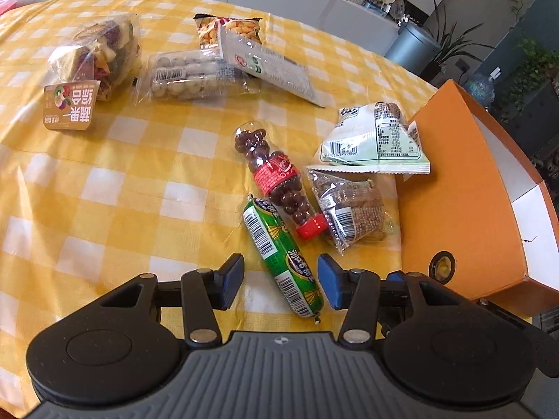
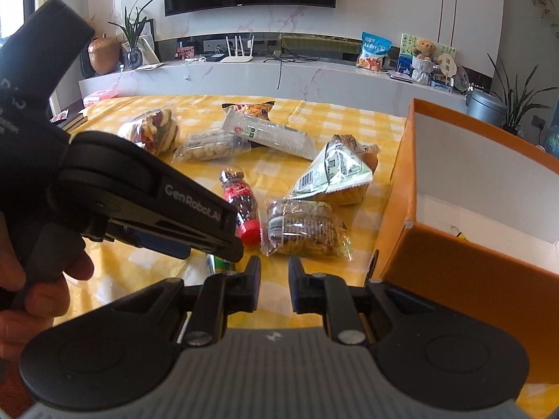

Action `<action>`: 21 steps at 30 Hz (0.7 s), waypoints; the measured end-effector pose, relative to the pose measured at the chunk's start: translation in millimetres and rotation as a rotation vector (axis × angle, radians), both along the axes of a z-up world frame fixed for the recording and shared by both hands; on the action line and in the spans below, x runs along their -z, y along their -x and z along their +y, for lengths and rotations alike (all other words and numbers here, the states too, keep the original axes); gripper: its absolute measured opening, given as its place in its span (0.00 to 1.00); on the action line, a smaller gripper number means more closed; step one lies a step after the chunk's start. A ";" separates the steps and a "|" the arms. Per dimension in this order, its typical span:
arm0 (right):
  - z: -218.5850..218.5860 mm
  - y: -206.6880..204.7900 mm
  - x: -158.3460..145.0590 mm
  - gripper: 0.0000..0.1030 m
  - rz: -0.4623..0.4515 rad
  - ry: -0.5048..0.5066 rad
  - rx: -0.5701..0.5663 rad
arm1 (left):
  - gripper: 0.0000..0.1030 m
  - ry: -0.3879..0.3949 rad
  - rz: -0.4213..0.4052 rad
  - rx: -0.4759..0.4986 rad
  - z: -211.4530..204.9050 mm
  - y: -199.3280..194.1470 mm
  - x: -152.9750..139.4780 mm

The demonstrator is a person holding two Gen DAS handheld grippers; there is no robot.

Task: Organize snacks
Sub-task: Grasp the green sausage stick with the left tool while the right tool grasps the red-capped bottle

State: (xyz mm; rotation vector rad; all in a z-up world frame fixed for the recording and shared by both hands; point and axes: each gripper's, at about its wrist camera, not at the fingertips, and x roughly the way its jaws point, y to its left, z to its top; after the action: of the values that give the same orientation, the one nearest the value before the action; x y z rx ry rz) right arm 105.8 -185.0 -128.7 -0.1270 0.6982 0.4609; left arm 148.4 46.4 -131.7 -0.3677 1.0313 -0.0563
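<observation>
My left gripper [image 1: 281,279] is open, its jaws on either side of the near end of a green sausage-shaped snack [image 1: 283,258] lying on the yellow checked cloth, not closed on it. A small bottle of chocolate balls with a red cap [image 1: 276,178] lies just beyond it. An orange box [image 1: 464,188], open and white inside, stands to the right. My right gripper [image 2: 274,279] is open a little and empty, low over the cloth beside the orange box [image 2: 454,269]. The left gripper body [image 2: 146,202] crosses the right wrist view and hides most of the green snack [image 2: 220,263].
A clear brown snack pack [image 1: 349,209], a green-white pouch [image 1: 374,139], a biscuit pack [image 1: 195,76], a flat white packet [image 1: 272,66], a peanut bag [image 1: 227,29] and a dried-fruit bag [image 1: 94,56] lie scattered on the table. A TV counter stands behind [image 2: 279,70].
</observation>
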 end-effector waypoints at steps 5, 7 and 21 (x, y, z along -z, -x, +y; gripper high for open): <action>2.8 -5.1 5.6 0.13 0.012 -0.002 -0.012 | 0.55 -0.056 -0.005 0.013 -9.0 -4.0 -1.5; 4.3 -6.7 7.3 0.13 0.014 -0.002 -0.014 | 0.55 -0.084 -0.007 0.022 -14.5 -5.4 -2.2; 4.2 -8.2 10.4 0.14 0.026 0.003 -0.018 | 0.64 -0.118 -0.016 0.060 -24.0 -5.1 -1.7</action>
State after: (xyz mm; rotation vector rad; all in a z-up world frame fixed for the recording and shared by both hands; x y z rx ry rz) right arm 114.0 -180.7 -139.1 -0.1302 0.7238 0.4793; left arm 153.5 22.4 -130.0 -0.2290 1.0253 -0.0522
